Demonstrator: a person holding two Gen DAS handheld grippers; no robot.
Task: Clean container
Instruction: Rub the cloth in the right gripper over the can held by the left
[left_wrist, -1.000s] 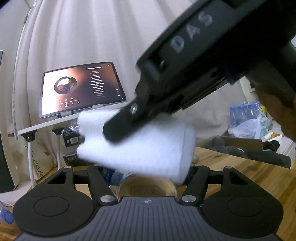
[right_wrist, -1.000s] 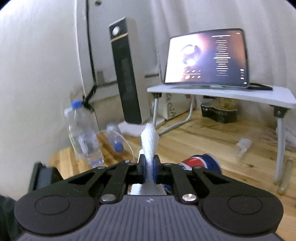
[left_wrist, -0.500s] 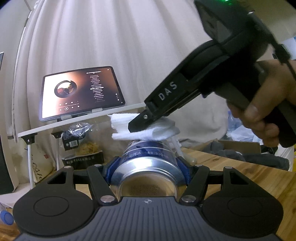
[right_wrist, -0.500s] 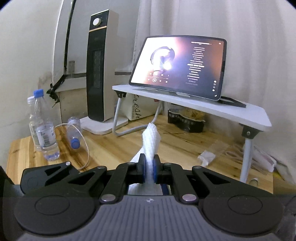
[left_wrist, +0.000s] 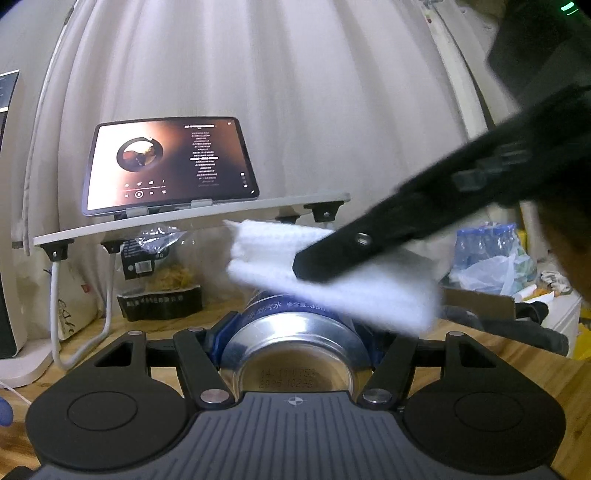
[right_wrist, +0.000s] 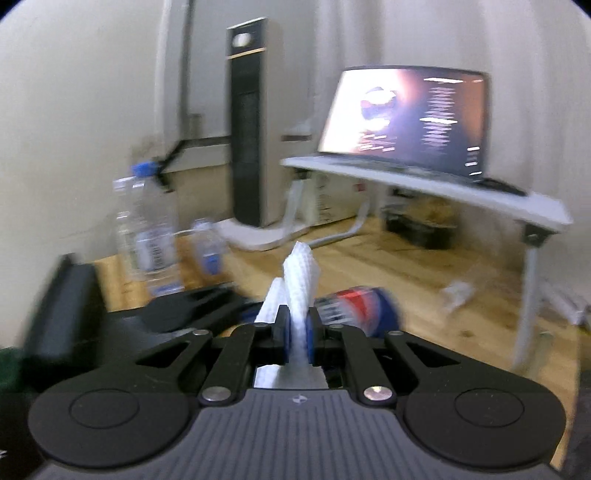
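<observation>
A blue soda can (left_wrist: 291, 347) lies level in my left gripper (left_wrist: 295, 326), silver base toward the camera, with the blue pads pressed on its two sides. My right gripper (left_wrist: 314, 264) reaches in from the upper right, shut on a folded white cloth (left_wrist: 273, 243) that rests across the top of the can. In the right wrist view the cloth (right_wrist: 301, 273) stands pinched between the right gripper's (right_wrist: 298, 332) blue pads. Just beyond lies the can (right_wrist: 358, 306), with the left gripper's black fingers (right_wrist: 192, 306) to its left. That view is motion-blurred.
A lit tablet (left_wrist: 166, 166) stands on a low white folding table (left_wrist: 184, 218) over a snack bag (left_wrist: 162, 291). A tower heater (right_wrist: 251, 129) and water bottles (right_wrist: 147, 229) stand by the wall. A pack of bottles (left_wrist: 487, 251) and dark clothes lie at right on the wooden surface.
The right gripper has swept the cloth along the can: close to the camera, out to the far end, now back over the can's top right. The left gripper and can stayed put.
</observation>
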